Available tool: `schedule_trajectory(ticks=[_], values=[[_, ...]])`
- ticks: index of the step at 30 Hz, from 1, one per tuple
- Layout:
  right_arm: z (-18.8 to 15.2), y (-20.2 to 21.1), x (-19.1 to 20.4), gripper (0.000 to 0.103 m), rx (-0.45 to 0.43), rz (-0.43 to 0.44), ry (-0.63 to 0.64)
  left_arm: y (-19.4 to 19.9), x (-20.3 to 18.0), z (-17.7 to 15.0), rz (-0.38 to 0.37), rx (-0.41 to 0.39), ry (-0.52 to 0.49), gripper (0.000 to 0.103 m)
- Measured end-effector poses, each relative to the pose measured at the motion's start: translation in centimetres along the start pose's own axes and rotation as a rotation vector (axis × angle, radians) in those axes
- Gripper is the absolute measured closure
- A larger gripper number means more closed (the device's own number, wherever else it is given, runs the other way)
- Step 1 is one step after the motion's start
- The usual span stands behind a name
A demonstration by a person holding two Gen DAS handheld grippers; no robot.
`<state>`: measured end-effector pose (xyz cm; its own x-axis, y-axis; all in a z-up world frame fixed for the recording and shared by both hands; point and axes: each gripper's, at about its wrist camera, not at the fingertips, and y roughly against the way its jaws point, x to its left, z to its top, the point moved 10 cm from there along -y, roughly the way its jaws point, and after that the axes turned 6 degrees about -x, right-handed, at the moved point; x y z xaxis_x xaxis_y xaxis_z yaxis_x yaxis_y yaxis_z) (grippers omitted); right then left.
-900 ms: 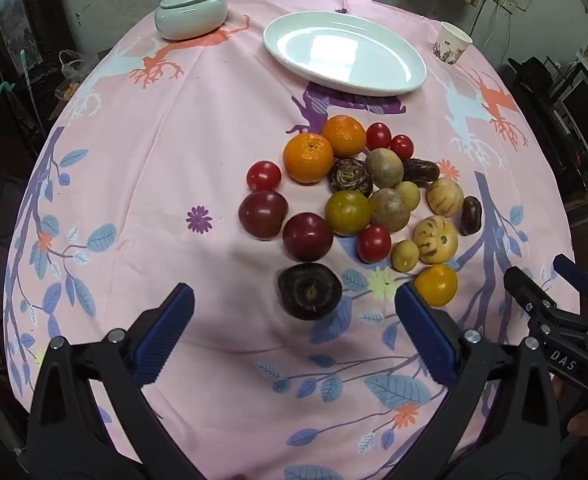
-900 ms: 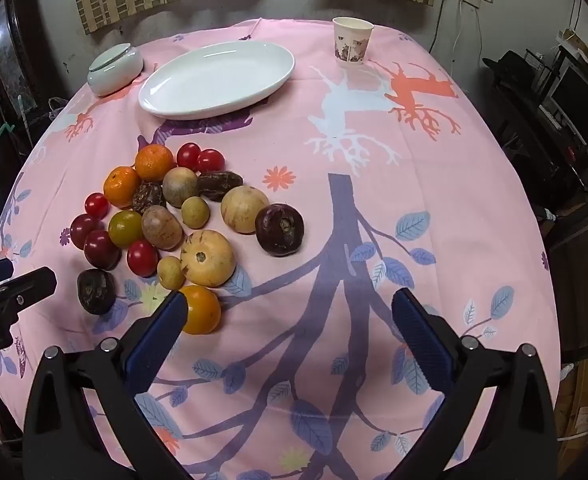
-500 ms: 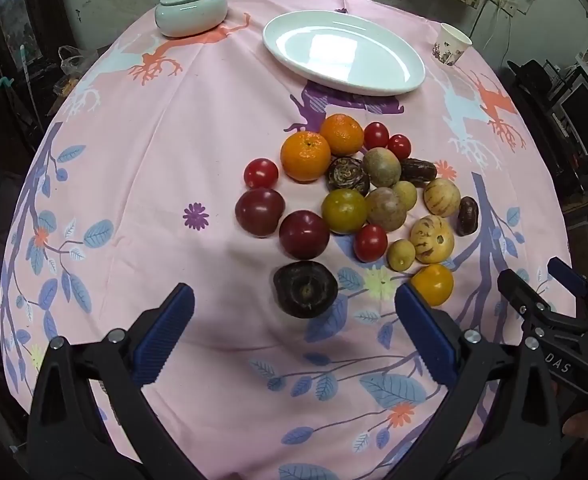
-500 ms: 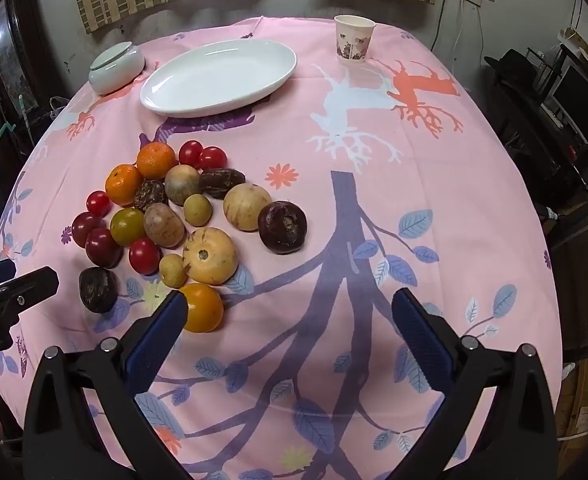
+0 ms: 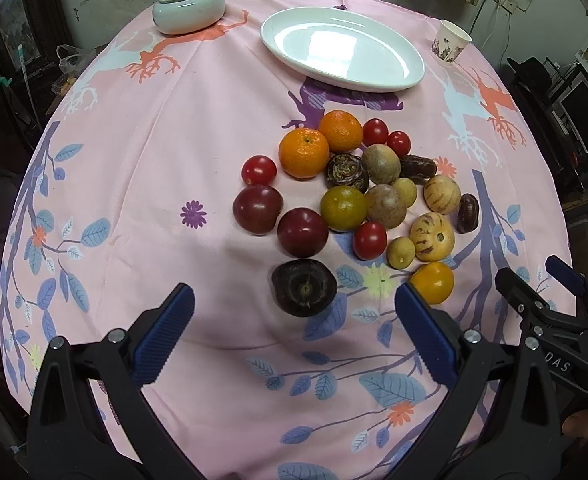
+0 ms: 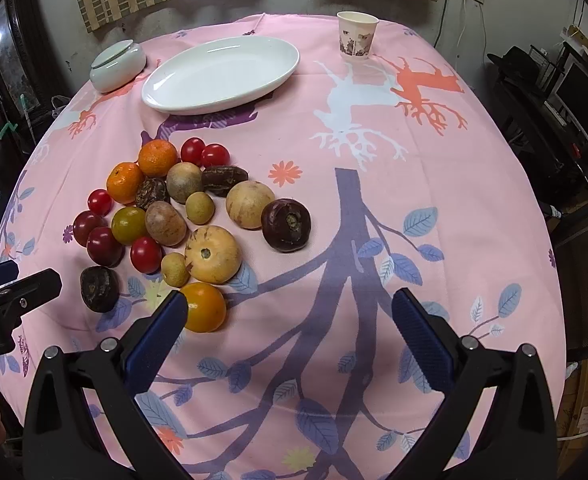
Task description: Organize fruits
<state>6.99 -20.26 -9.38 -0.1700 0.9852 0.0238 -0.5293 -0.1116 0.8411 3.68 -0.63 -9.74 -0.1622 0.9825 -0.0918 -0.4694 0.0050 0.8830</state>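
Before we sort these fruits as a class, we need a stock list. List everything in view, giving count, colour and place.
mandarins: 2, orange, pile's far edge
cherry tomatoes: 4, red, scattered through the pile
dark red fruits: 2, pile's left side
green tomato: 1, olive, pile's middle
orange tomato: 1, pile's near edge
dark purple fruits: 3, spread around the pile
date: 1, brown, far right of the pile
tan fruits: 2, middle
small yellow-green fruits: 2, middle right
striped fruits: 2, pale yellow, right side
plate: 1, white, beyond the pile
lidded bowl: 1, pale green, far left
paper cup: 1, far right
tablecloth: 1, pink
left gripper: black, blue fingers open
right gripper: the same
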Motion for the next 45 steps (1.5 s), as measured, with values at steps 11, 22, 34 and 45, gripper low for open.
schedule_trajectory(ticks=[11,22,34,45], values=[[-0.04,-0.17,0.05,0.001,0.008,0.001,-0.001,-0.05,0.03,0.04,0.000,0.004,0.002,0.002],[-0.15,-0.27,0.24,0.001,0.015,0.007,-0.001,-0.31,0.09,-0.12,0.003,0.017,0.005,0.002],[-0.53,-0.38,0.12,0.001,0.032,0.008,-0.010,-0.42,0.04,-0.35,0.005,0.025,0.007,0.002],[-0.62,-0.59,0.09,0.001,0.042,0.008,-0.014,-0.47,0.10,-0.42,0.007,0.030,0.006,0.002]])
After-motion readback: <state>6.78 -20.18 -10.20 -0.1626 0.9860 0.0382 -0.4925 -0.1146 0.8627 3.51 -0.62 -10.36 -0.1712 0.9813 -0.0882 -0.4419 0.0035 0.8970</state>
